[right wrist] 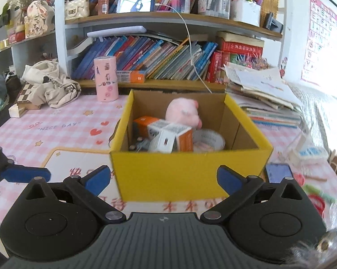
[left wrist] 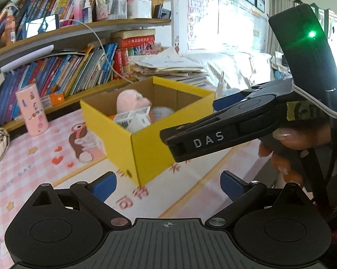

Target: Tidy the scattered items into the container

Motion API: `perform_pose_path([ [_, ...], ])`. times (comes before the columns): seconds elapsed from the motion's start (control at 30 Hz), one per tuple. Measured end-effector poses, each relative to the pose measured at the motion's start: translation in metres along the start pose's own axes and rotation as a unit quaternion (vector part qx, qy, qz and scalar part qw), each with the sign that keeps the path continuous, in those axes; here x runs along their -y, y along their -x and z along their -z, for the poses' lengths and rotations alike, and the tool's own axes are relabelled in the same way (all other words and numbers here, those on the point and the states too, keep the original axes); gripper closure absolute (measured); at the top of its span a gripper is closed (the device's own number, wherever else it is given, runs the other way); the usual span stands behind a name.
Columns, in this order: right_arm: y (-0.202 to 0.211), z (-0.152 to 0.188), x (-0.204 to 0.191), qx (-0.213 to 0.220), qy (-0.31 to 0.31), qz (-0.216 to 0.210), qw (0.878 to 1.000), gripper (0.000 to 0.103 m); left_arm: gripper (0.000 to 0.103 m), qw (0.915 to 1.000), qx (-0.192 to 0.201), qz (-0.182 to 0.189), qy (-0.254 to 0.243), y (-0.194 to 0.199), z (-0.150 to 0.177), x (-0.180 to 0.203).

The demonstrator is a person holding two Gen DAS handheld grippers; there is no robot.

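The yellow cardboard box stands open-topped on the pink checked table mat. Inside it lie a pink plush pig, small orange-and-white cartons and a white roll. My right gripper is open just in front of the box's near wall, with nothing between its fingers. My left gripper is open too, empty, facing the box's near corner. In the left wrist view the right gripper's black housing, held by a hand, crosses in front of the box from the right.
A pink cylinder stands behind the box to the left, beside a crumpled cloth bag. A phone, a small white item and red-green clutter lie right of the box. Stacked papers and bookshelves line the back.
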State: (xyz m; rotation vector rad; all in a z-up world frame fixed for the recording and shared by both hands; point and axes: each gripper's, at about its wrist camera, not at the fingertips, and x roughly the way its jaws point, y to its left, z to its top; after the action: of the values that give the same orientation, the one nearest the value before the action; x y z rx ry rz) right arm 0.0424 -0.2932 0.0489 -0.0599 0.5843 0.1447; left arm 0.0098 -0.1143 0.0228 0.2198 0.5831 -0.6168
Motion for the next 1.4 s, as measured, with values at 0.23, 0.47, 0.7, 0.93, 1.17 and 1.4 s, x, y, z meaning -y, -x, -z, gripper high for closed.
perform_pose_path([
  [0.23, 0.012, 0.024, -0.021, -0.017, -0.022, 0.014, 1.000, 0.000, 0.002, 0.9995, -0.017, -0.025, 0.005, 0.020, 0.020, -0.010],
  [0.47, 0.016, 0.030, -0.035, -0.031, -0.035, 0.014, 0.999, 0.000, 0.002, 0.9941, -0.020, -0.089, 0.059, 0.039, 0.031, -0.037],
  [0.7, 0.011, 0.027, -0.057, -0.045, -0.004, -0.013, 0.999, 0.000, 0.002, 0.9723, -0.013, -0.179, 0.150, 0.060, 0.045, -0.076],
  [0.93, 0.007, 0.029, -0.064, -0.063, 0.009, -0.024, 0.998, 0.000, 0.002, 0.9530, -0.033, -0.216, 0.209, 0.067, 0.057, -0.094],
  [1.17, 0.008, 0.034, -0.064, -0.072, 0.006, -0.026, 0.997, 0.000, 0.002, 0.9549, -0.051, -0.208, 0.205, 0.062, 0.059, -0.091],
  [1.4, 0.012, 0.038, -0.063, -0.075, 0.000, -0.026, 0.997, 0.000, 0.002, 0.9565, -0.052, -0.201, 0.205, 0.064, 0.061, -0.087],
])
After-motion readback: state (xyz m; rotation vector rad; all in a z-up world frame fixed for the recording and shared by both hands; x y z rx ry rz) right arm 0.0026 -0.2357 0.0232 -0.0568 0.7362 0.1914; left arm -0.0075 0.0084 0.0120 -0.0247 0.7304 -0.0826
